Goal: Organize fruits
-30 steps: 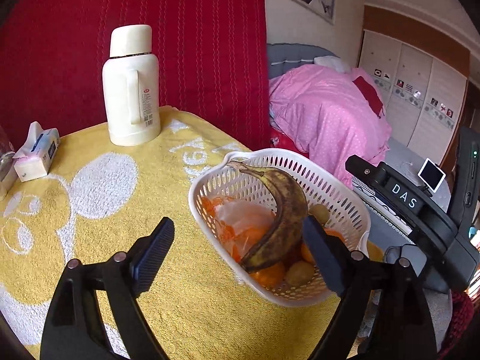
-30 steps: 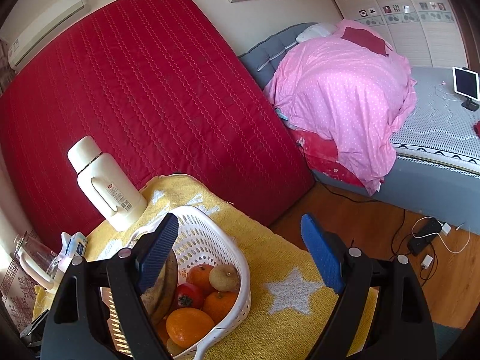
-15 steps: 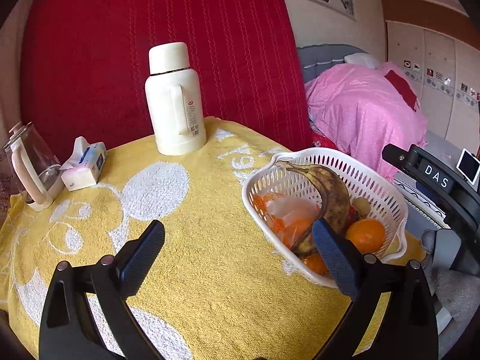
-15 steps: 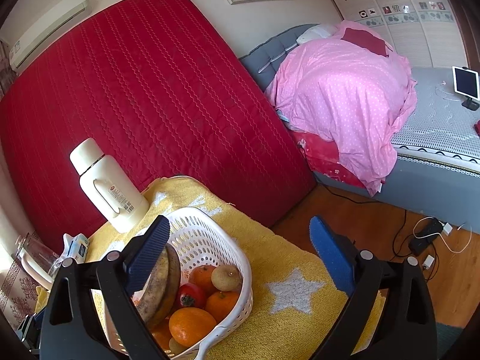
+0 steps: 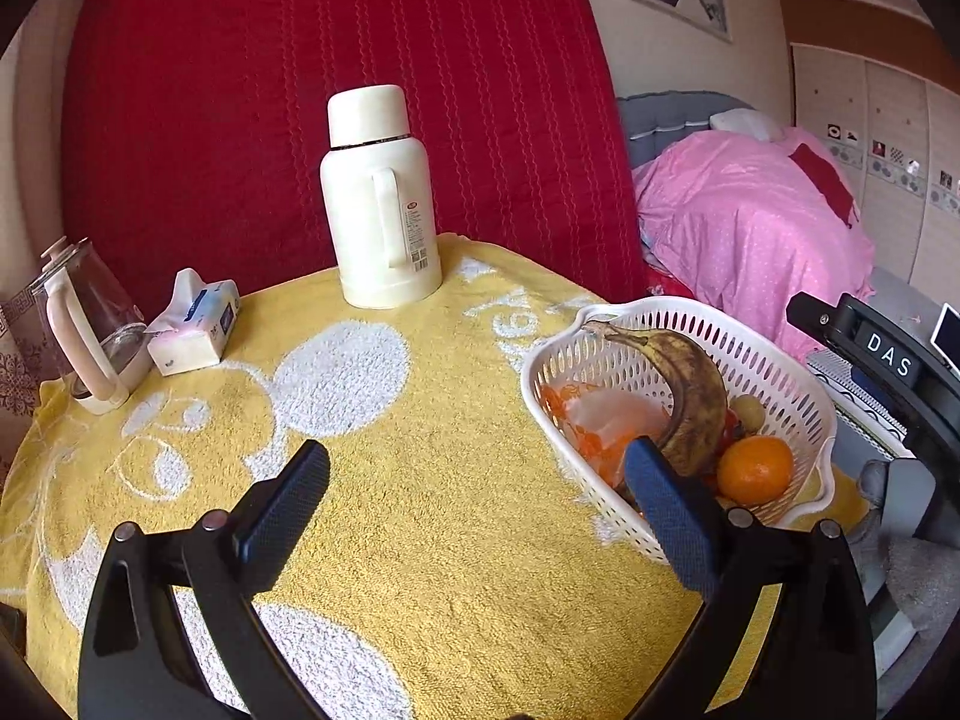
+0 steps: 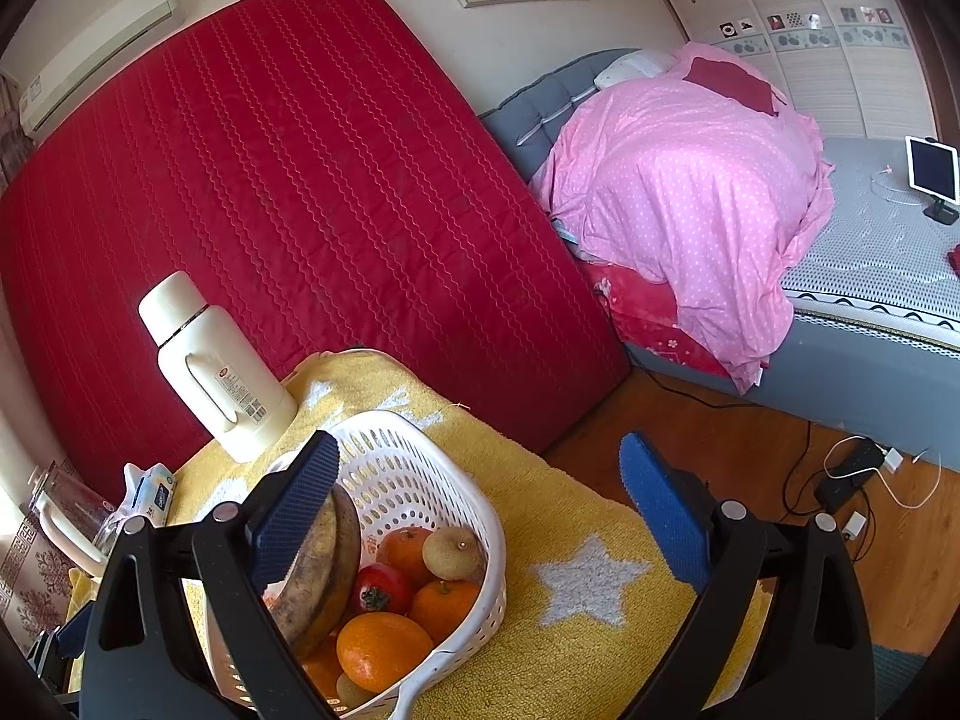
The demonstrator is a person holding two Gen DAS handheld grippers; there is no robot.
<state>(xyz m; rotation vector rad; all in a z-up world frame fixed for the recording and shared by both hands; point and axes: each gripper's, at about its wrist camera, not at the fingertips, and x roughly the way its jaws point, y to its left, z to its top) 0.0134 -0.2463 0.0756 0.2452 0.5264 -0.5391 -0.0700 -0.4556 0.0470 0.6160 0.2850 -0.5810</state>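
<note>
the left tongs (image 5: 477, 501) stand wide and hold nothing, hovering over bare yellow towel (image 5: 384, 528) on the desk, just left of the basket (image 5: 780, 384). the right tongs (image 6: 480, 495) are also wide and empty, hanging above the basket's near rim. every fruit in view lies in the basket: a browned banana (image 5: 690, 396) leaning across the rest, oranges (image 6: 384, 648), a tomato (image 6: 381, 588), a brown round fruit (image 6: 453, 552) and something in a clear bag (image 5: 606, 414). this fits fruit already gathered or fruit waiting to be sorted out. a flask (image 5: 378, 204), tissue pack (image 5: 195, 324) and glass kettle (image 5: 84, 324) stand well clear at the far edge.
</note>
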